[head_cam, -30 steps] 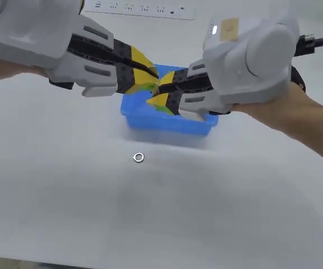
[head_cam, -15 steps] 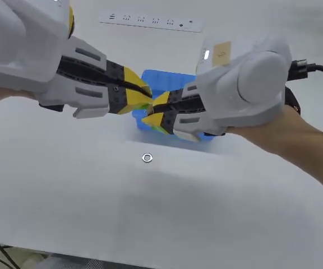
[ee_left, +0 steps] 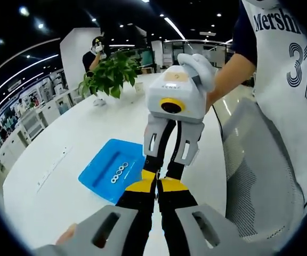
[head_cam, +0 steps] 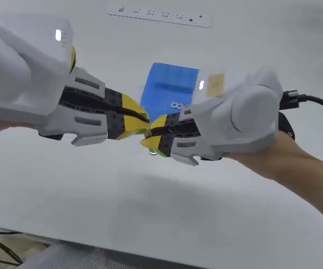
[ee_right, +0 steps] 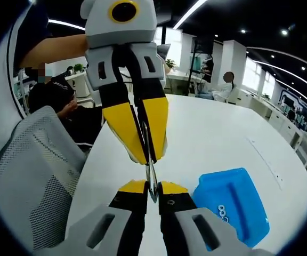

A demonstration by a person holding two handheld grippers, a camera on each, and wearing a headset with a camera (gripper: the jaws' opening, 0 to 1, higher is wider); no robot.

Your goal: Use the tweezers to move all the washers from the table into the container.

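Right gripper view shows the tweezers (ee_right: 151,173) as a thin metal strip. They are pinched between the closed yellow jaws of the left gripper (ee_right: 149,156) and run down into the jaws of the right gripper (ee_right: 152,191), which are also closed on them. Their tips are hidden there. In the head view the grippers meet tip to tip above the white table (head_cam: 150,218), covering the tweezers. Just behind lies the blue container (head_cam: 164,84), with washers (head_cam: 177,105) inside that are too small to count.

white yellow-tipped left gripper (head_cam: 145,119): centre-left, jaws closed | white yellow-tipped right gripper (head_cam: 151,138): centre-right, jaws closed, tips meeting
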